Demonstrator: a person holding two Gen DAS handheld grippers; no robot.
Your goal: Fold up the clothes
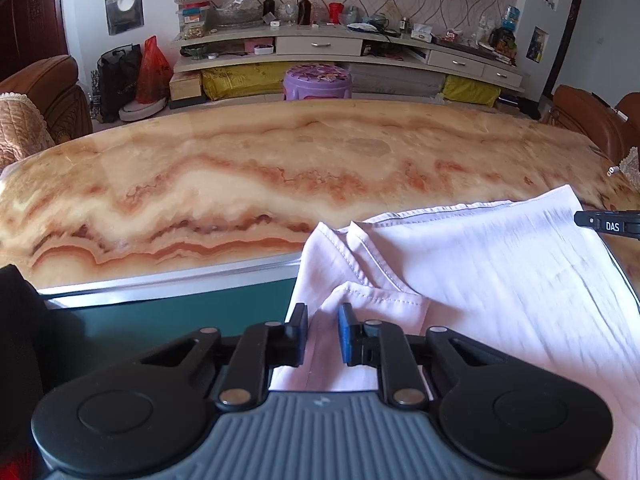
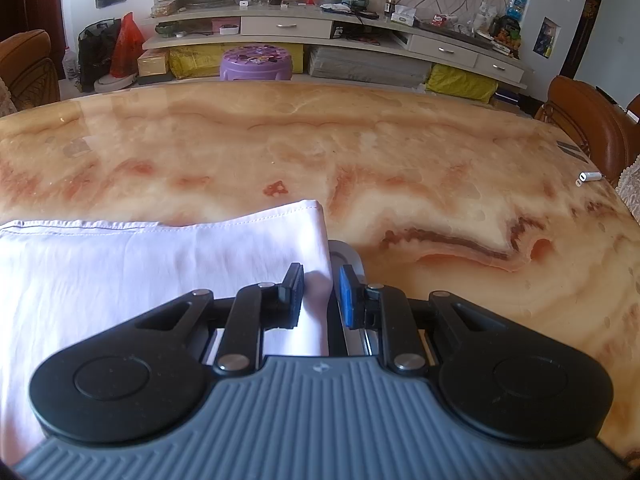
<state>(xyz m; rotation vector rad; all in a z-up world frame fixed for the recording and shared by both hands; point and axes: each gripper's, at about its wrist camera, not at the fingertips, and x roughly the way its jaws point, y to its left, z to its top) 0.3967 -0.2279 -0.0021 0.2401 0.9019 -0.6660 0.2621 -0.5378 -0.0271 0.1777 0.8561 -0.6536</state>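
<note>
A pale pink garment [image 1: 480, 280] lies partly folded at the near edge of the marble table [image 1: 240, 168], with its near part hanging over the edge. My left gripper [image 1: 323, 322] is shut on the garment's left near edge, cloth pinched between its fingers. The right gripper's tip [image 1: 608, 225] shows at the far right of the left wrist view. In the right wrist view the same garment [image 2: 120, 280] fills the lower left, and my right gripper [image 2: 320, 292] is shut on its right near corner at the table's edge.
A small white object [image 2: 590, 177] lies on the table at the far right. Brown chairs [image 2: 592, 120] stand at both ends. A purple stool [image 1: 318, 81] and a cluttered TV shelf [image 1: 320, 44] are beyond the far edge.
</note>
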